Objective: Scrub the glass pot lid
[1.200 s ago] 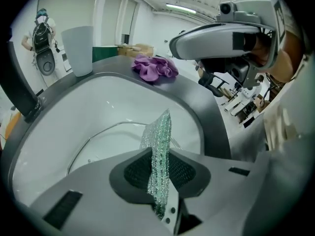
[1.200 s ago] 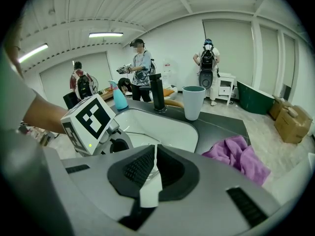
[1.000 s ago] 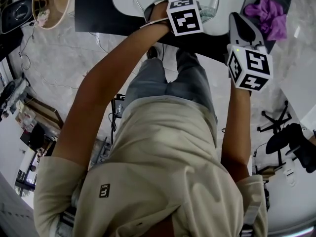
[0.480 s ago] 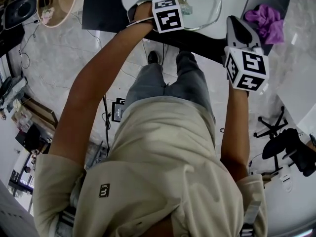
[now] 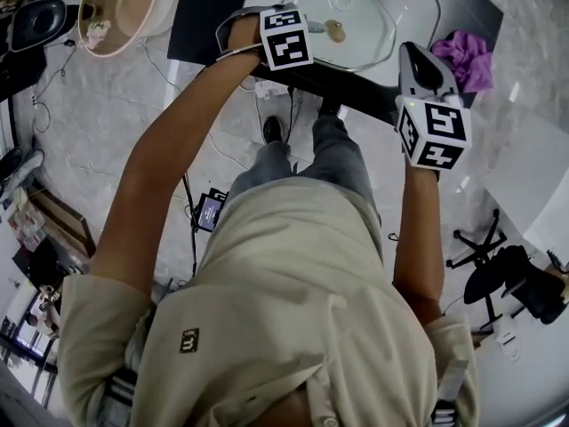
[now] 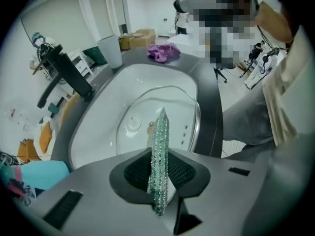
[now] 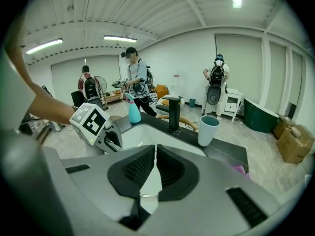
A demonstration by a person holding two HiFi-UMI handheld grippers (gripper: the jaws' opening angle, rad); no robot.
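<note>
Glass pot lid [image 6: 177, 107] lies in sink [image 6: 98, 107] below our left gripper [image 6: 157, 173], clamped on green scrubber [image 6: 160, 132]. Right gripper [image 7: 154, 168] closed, empty. We should press scrubber flat, circle around knob [image 6: 133, 125], steady lid.

In the head view, the jaws of the left hand-held gripper [image 5: 289, 34] lie out of my sight under its marker cube, which also covers one edge of the glass lid [image 5: 351, 25]. The picture's top edge cuts off the sink [image 5: 416, 7]. In the right gripper view, the right hand-held gripper [image 7: 153, 166] hides all but a sliver of the lid and most of the purple cloth [image 7: 238, 170].
</note>
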